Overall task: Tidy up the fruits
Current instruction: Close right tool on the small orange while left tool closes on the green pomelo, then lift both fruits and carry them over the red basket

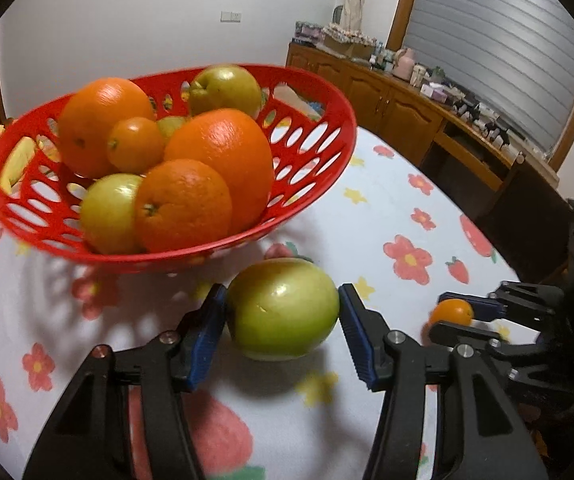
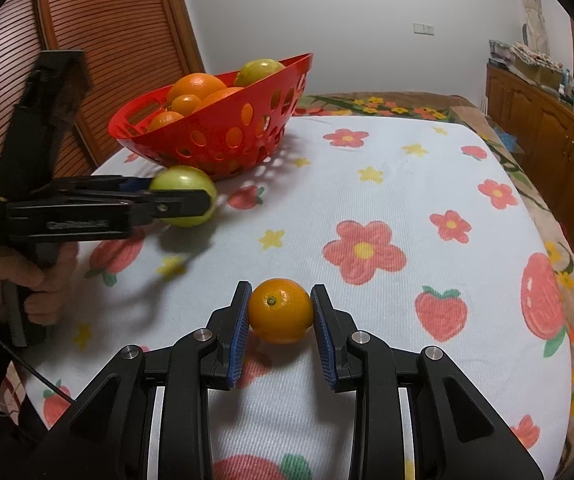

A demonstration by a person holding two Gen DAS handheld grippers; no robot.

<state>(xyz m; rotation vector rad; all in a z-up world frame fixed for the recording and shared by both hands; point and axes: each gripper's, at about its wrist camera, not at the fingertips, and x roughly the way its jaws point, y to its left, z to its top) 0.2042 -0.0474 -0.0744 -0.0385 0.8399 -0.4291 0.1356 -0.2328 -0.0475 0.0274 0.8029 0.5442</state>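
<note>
Both grippers grip fruit on the floral cloth [image 2: 387, 184]. Left gripper [image 1: 283, 312] clamps a green apple [image 1: 283, 308]; right gripper [image 2: 281, 312] clamps a small orange [image 2: 281, 310].

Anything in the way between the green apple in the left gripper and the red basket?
Nothing visible. The apple sits between the left gripper's pads just in front of the basket; only bare cloth lies between, though the basket is already heaped with fruit.

It was a room in a home: a flowered cloth [image 2: 367, 200] covered the bench, a cluttered wooden sideboard [image 1: 399, 108] lined the wall beneath a shuttered window [image 1: 499, 52], beside a louvred wooden door [image 2: 115, 32].
</note>
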